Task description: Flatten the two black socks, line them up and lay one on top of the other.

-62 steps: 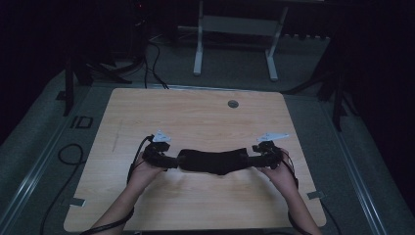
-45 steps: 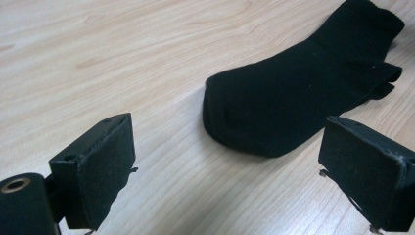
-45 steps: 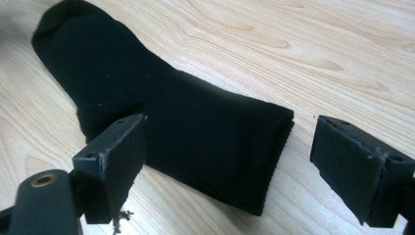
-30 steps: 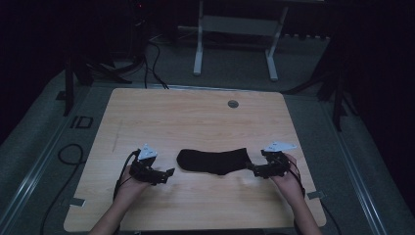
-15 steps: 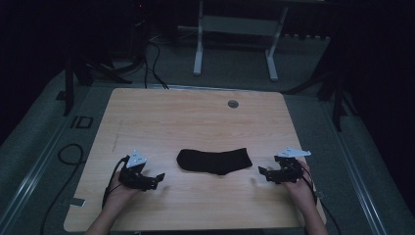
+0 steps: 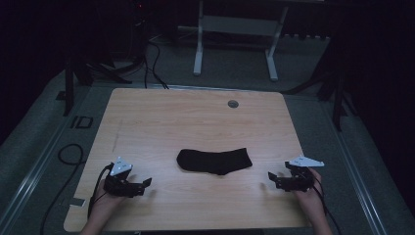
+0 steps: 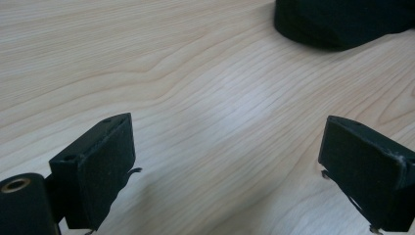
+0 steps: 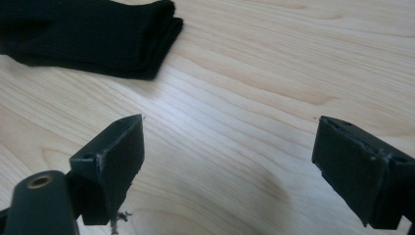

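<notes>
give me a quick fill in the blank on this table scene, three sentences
The black fabric sock lies flat on the light wooden ____.
Both the left tool and the right tool have their jaws ____.
The sock lies ____ the two tools, touching neither.

Missing words: table; open; between

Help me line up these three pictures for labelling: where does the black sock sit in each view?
High view: sock lies flat at the table's middle, between the two grippers.
Left gripper view: sock at the top right corner, beyond the open jaws.
Right gripper view: sock at the top left, beyond the open jaws.
Shared landmark: the light wood table grain under it.
</notes>
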